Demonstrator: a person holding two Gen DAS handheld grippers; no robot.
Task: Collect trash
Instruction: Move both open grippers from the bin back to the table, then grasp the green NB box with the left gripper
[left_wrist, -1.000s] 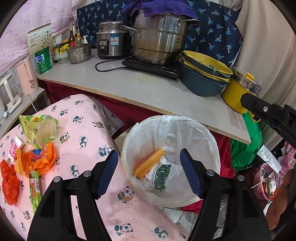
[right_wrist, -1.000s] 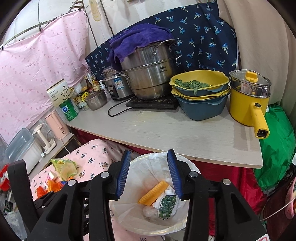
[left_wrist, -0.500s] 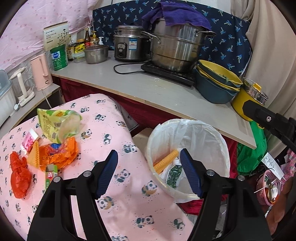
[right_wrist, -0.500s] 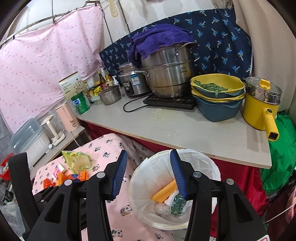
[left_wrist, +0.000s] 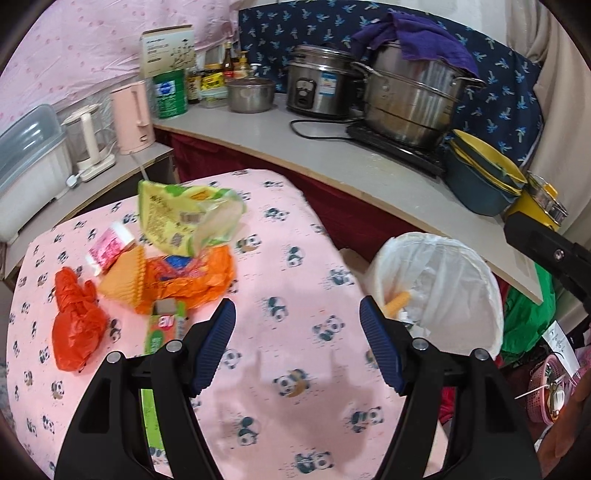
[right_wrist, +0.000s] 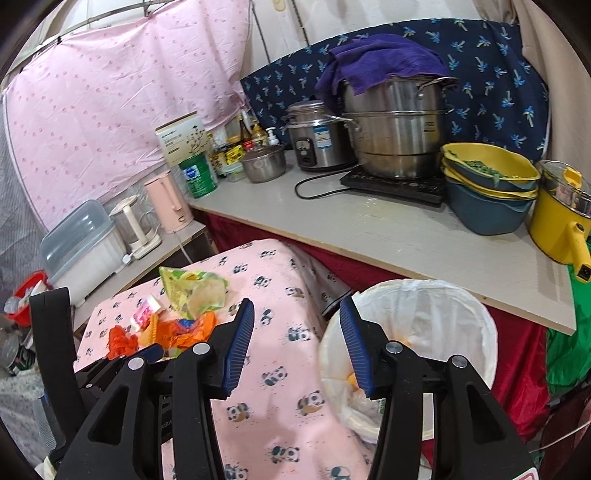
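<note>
A pile of trash lies on the pink panda cloth (left_wrist: 295, 273): a yellow-green snack bag (left_wrist: 184, 218), an orange wrapper (left_wrist: 192, 277), a red plastic bag (left_wrist: 74, 325), a yellow corn cob piece (left_wrist: 123, 277), a pink packet (left_wrist: 109, 247) and a green carton (left_wrist: 162, 325). The white-lined trash bin (left_wrist: 439, 291) stands to the right and holds a corn cob (left_wrist: 397, 301). My left gripper (left_wrist: 297, 332) is open and empty above the cloth, between pile and bin. My right gripper (right_wrist: 297, 336) is open and empty, near the bin's (right_wrist: 410, 354) left rim. The pile (right_wrist: 177, 317) shows at its left.
A grey counter (left_wrist: 351, 166) behind carries a large steel pot (left_wrist: 413, 99), a rice cooker (left_wrist: 317, 88), stacked yellow and blue bowls (left_wrist: 480, 184) and a yellow pot (right_wrist: 557, 218). A pink kettle (left_wrist: 133, 118) stands on a low shelf at left. A green bag (left_wrist: 528, 314) hangs right of the bin.
Both grippers have swung left, away from over the bin and toward the trash pile on the cloth. Both stay open and empty.
</note>
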